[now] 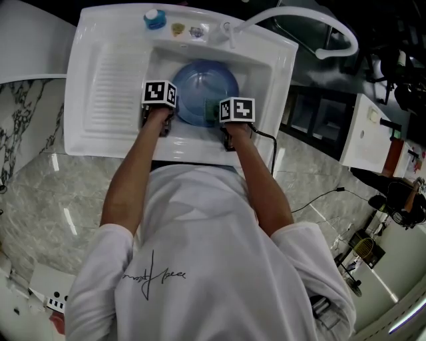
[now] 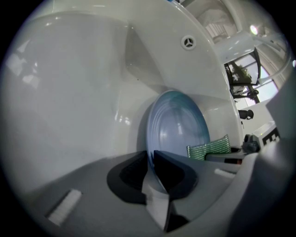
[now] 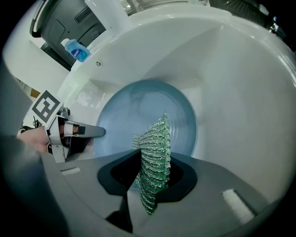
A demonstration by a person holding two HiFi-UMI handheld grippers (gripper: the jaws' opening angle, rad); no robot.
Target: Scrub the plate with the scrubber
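Observation:
A pale blue plate [image 1: 203, 86] lies in the white sink basin [image 1: 256, 70]. My left gripper [image 1: 165, 120] is shut on the plate's near-left rim; in the left gripper view the plate [image 2: 178, 127] rises edge-on from between the jaws of the left gripper [image 2: 151, 159]. My right gripper [image 1: 225, 123] is shut on a green mesh scrubber [image 3: 155, 157], which stands up between the jaws of the right gripper [image 3: 150, 178] over the plate [image 3: 138, 113]. The scrubber [image 2: 209, 149] also shows at the plate's right side in the left gripper view.
A ribbed draining board [image 1: 113, 86] lies left of the basin. A blue soap bottle [image 1: 154, 18] stands on the back ledge, and the white tap spout [image 1: 299, 20] arcs to the right. Marble counter [image 1: 46, 180] surrounds the sink. An overflow hole [image 2: 188, 42] marks the basin wall.

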